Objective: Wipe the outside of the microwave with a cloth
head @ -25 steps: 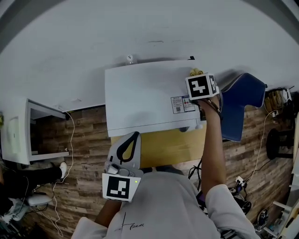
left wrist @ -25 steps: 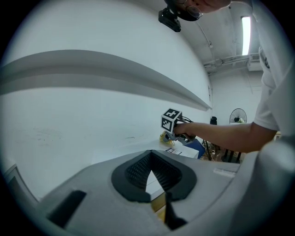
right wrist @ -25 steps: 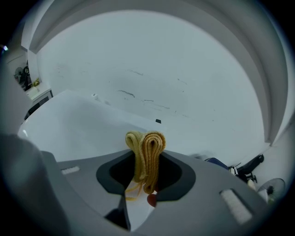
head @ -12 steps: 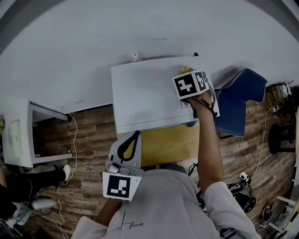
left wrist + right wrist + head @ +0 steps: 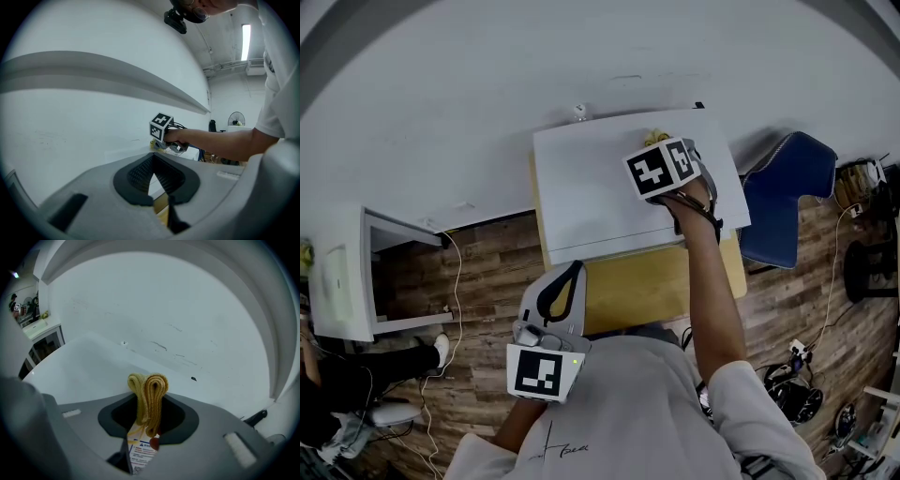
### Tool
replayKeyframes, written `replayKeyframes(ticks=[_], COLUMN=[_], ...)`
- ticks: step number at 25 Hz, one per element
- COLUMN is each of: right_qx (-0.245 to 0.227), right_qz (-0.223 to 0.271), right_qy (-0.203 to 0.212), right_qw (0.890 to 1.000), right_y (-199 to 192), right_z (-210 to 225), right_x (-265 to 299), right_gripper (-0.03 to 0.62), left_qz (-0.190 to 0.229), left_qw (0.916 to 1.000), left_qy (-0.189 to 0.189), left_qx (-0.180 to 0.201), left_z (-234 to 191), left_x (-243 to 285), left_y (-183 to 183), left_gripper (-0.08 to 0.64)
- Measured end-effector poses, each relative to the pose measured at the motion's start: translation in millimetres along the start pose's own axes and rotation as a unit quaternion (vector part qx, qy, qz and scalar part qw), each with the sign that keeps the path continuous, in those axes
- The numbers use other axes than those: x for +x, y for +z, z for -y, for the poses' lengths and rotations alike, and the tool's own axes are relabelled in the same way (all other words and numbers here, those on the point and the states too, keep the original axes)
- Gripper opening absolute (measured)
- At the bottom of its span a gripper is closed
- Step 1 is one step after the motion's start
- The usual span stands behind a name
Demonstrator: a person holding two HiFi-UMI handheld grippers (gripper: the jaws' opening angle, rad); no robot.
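A folded yellow cloth point(image 5: 150, 389) is clamped between the closed jaws of the right hand-held gripper point(image 5: 148, 401) and is held low over the flat top of the white box-shaped microwave point(image 5: 591, 192), toward its rear edge by the white wall point(image 5: 487, 84). The microwave is set on a yellow wooden table point(image 5: 628, 295). The left hand-held gripper point(image 5: 153, 157) is kept well apart from the microwave, in front of the table, with its jaws brought together and nothing gripped between them.
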State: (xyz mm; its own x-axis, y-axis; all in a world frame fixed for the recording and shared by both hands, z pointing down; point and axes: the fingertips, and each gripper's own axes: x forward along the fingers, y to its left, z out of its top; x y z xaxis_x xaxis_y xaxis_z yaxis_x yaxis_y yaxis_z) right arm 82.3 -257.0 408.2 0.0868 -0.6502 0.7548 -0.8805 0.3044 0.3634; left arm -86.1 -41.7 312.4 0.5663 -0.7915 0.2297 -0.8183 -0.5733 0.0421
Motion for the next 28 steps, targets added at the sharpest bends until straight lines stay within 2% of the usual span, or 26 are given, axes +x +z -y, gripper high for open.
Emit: replayKeyframes(ticks=[7, 12, 28], right_qx=[-0.002, 0.014, -0.033], right_qz=[0.006, 0.02, 0.046], right_qy=[0.008, 0.027, 0.057], right_qw=[1.0, 0.999, 0.997], right_y=[9.2, 15.4, 48.9], right_z=[-16.6, -28.4, -102.7], right_x=[-1.8, -3.7, -13.1], right_gripper=[0.123, 0.123, 0.123], left_qz=[0.002, -0.005, -0.013], left_qw=[1.0, 0.9999, 0.9996], left_qy=[0.002, 0.011, 0.022], left_qx=[-0.002, -0.012, -0.015], left_z=[-5.0, -8.2, -11.4], left_x=[-4.0, -4.6, -18.8], left_y=[-0.9, -6.0, -16.3], left_gripper=[-0.006, -0.006, -0.006])
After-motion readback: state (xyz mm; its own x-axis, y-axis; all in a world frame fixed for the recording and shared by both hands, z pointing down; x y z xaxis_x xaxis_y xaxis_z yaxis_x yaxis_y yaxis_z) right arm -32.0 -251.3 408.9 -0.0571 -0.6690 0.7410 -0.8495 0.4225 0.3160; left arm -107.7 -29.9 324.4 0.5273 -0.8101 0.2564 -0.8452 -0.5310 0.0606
